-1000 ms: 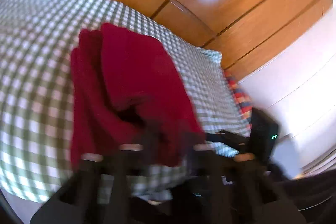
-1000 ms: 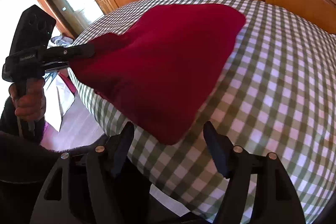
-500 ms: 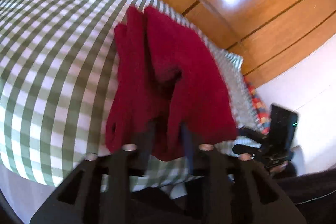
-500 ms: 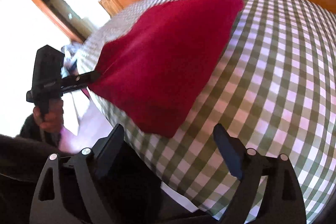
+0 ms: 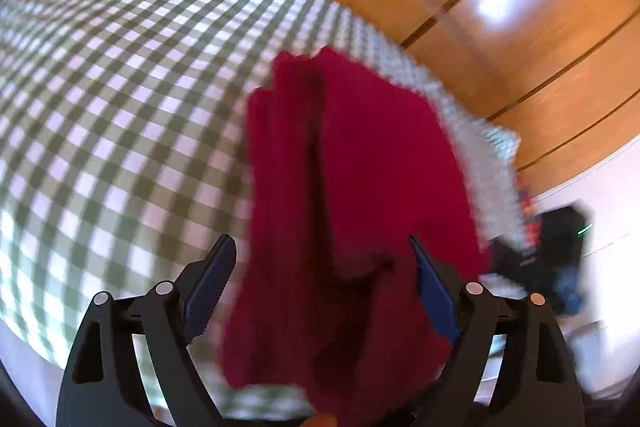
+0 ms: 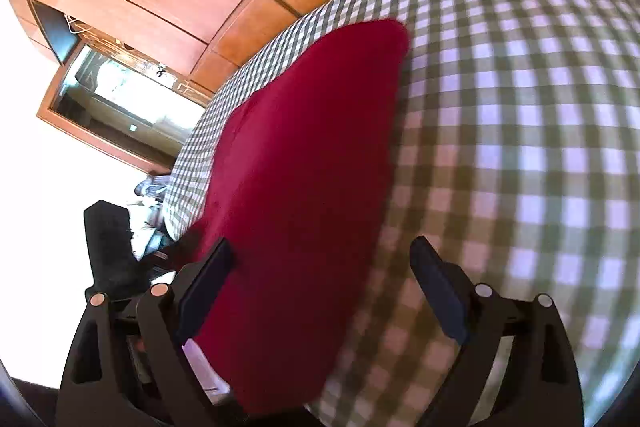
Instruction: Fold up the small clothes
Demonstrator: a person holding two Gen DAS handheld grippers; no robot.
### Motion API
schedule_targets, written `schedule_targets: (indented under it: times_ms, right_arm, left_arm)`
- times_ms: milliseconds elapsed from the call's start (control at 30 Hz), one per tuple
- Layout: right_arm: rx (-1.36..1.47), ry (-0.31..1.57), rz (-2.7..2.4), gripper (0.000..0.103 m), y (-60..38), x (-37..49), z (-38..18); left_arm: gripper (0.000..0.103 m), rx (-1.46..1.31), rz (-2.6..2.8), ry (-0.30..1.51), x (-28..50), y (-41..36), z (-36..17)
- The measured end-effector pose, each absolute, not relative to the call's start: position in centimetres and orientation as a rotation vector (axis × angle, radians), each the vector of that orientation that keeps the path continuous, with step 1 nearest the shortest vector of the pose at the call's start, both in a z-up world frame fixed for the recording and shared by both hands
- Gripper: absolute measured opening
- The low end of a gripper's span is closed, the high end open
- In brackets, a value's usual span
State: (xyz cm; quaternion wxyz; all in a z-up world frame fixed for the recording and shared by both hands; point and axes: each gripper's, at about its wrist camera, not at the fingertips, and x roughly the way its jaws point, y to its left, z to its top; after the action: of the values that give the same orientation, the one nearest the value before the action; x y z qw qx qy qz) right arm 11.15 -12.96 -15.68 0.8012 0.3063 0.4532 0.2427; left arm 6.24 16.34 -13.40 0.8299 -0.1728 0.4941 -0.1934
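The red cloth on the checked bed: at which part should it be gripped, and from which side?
Probably the near end of the red cloth, approached from the bed's near edge. That end overhangs the checked bed cover, so jaws can close above and below it; the rest lies flat.

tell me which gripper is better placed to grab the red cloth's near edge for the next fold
Left, probably. The left gripper, jaws opening, straddles the red cloth near its edge. The right gripper is open, cloth only by one finger.

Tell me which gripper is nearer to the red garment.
Left, narrowly. The left gripper straddles the red garment, its jaws opening around the near end without pressing it. The right gripper is open at the garment's side edge, one finger beside it.
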Motion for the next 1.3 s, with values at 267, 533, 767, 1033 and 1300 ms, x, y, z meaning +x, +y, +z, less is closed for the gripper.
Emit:
schedule_targets:
  times_ms: [267, 533, 767, 1033, 1300]
  right_arm:
    - [0.677, 0.995, 0.624, 0.053, -9.5, 13.8, -17.3]
    - [0.561, 0.833, 0.574, 0.04, -14.5, 10.9, -11.4]
    - [0.566, 0.691, 0.326, 0.039, -28.3, 7.4, -7.9]
    - [0.635, 0.637, 0.042, 0.039, -41.1, 5.6, -9.3]
    - [0.716, 0.737, -0.121, 0.046, -46.5, 4.9, -17.1]
  left_arm:
    - [0.05, -0.49, -0.617, 1.012, 6.1, 19.0, -17.7]
    - [0.039, -0.445, -0.774, 0.958, 6.4, 14.5, -15.3]
    - [0.039, -0.298, -0.984, 0.922, 10.1, 0.1, -11.6]
    - [0.039, -0.092, -1.064, 0.977, 13.7, -18.4, -11.7]
    - [0.045, 0.093, -1.019, 1.008, 13.9, -26.8, -16.4]
